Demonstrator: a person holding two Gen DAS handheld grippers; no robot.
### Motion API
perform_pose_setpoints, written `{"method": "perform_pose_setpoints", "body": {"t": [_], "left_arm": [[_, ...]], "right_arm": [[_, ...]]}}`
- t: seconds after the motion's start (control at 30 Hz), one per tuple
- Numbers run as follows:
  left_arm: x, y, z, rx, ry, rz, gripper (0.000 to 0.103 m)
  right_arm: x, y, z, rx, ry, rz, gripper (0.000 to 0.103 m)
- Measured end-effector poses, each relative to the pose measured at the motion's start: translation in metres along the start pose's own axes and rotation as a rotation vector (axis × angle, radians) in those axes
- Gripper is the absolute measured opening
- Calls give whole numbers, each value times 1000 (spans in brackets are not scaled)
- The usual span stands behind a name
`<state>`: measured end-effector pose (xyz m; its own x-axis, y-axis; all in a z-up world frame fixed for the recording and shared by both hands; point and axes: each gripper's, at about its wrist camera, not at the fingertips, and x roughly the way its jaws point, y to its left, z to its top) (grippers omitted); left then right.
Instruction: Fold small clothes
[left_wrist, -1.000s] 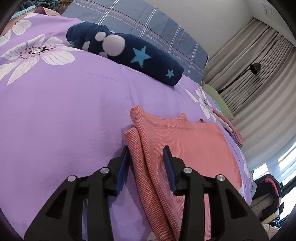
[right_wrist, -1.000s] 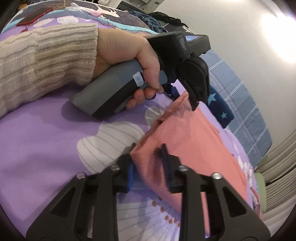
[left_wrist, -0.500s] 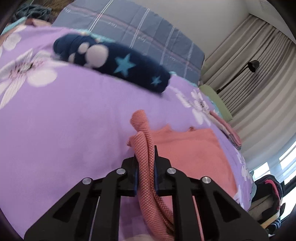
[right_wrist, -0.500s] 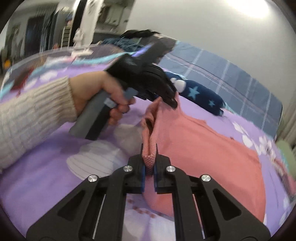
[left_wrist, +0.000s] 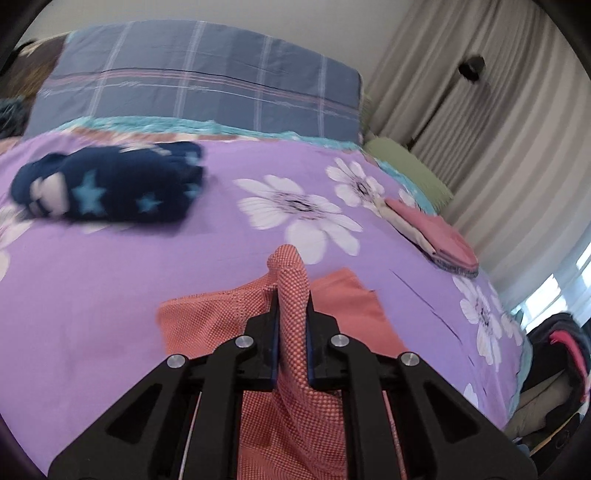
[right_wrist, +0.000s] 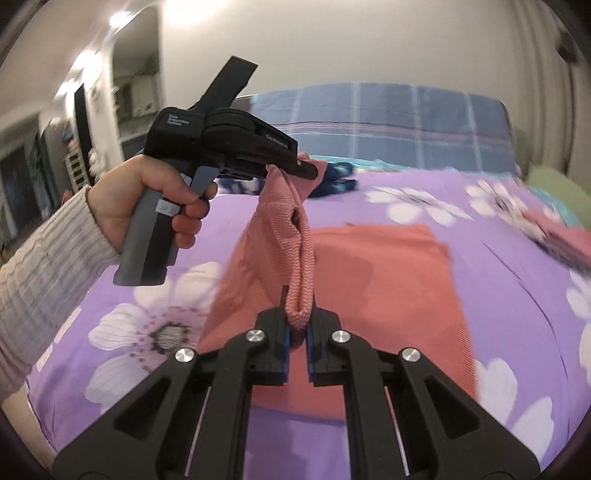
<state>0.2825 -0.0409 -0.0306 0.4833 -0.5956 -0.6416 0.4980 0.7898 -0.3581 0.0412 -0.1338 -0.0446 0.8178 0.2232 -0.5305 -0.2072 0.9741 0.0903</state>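
Above purple floral bedding (right_wrist: 155, 332), each hand-held gripper (left_wrist: 291, 325) (right_wrist: 296, 332) is clamped on the salmon garment (right_wrist: 388, 288).

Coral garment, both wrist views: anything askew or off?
Nothing damaged or spilled. The coral garment is mid-fold: the left gripper and right gripper each pinch a bunched edge lifted off the purple bedspread, so it hangs uneven. The navy star-print bundle lies undisturbed.

Black tool (right_wrist: 296, 345), cream ribbed sleeve (right_wrist: 40, 280)
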Motion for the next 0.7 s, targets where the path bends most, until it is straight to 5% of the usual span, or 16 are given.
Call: {"method": "perform_pose_setpoints", "body": {"t": [0.33,0.6,0.7], "left_arm": [[96,-83,0,123,133,86,9],[126,-95,-12,168,169,162,10],[123,-98,-14,179,146,149,29]], "right_arm": [[-12,-101,-32,245,15,-14,6],[3,-139,-52,400,54,97,6],[16,-157,-57,481,87,154,6]]}}
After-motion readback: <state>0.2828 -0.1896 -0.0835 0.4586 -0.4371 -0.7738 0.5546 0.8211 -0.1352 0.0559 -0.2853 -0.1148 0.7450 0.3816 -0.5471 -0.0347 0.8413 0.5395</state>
